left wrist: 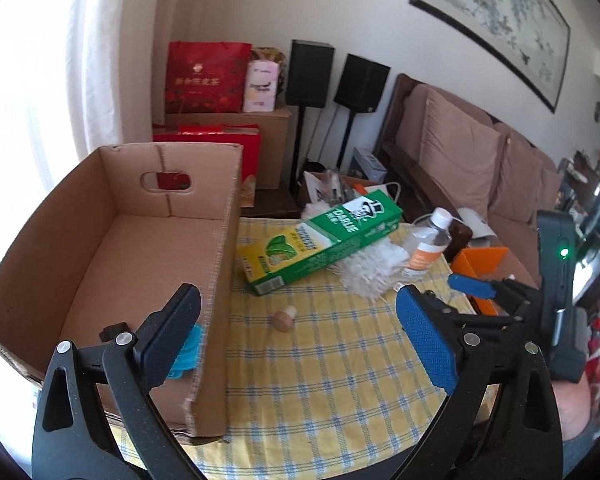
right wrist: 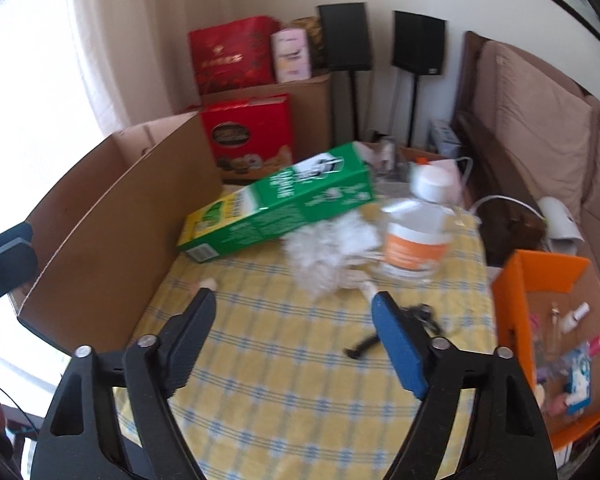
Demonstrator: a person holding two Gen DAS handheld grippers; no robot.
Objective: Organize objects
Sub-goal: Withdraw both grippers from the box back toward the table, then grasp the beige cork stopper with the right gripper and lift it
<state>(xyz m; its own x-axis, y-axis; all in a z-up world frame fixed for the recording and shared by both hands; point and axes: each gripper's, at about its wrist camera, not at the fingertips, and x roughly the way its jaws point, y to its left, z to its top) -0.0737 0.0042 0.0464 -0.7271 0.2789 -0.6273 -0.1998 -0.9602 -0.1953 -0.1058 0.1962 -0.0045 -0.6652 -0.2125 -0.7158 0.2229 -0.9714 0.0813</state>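
Left gripper [left wrist: 296, 320]: hanging low in the frame with its jaws standing wide apart and nothing between them; one finger is sitting over the big box's near corner, the other over the cloth.
Right gripper [right wrist: 294, 320]: showing at the bottom of its own view, jaws parted and gripping nothing, only checked cloth lying between them.
Cardboard box [left wrist: 112, 264]: filling the left half of the left wrist view, standing open-topped on the table; a turquoise item [left wrist: 188, 350] is lying inside by the near wall, partly hidden behind the finger.
Toothpaste carton [left wrist: 320, 240]: lying slantwise at centre frame, its far end resting on the white duster [left wrist: 364, 272].
Clear bottle [left wrist: 426, 246]: leaning right of the carton, touching the duster.
Small cork [left wrist: 284, 320]: lying alone on the yellow checked tablecloth [left wrist: 332, 380], between the fingers.
Orange box [right wrist: 548, 320]: sitting at the right edge of the right wrist view, holding small items.
Black object [right wrist: 360, 348]: lying beside the blue finger; too blurred to identify.
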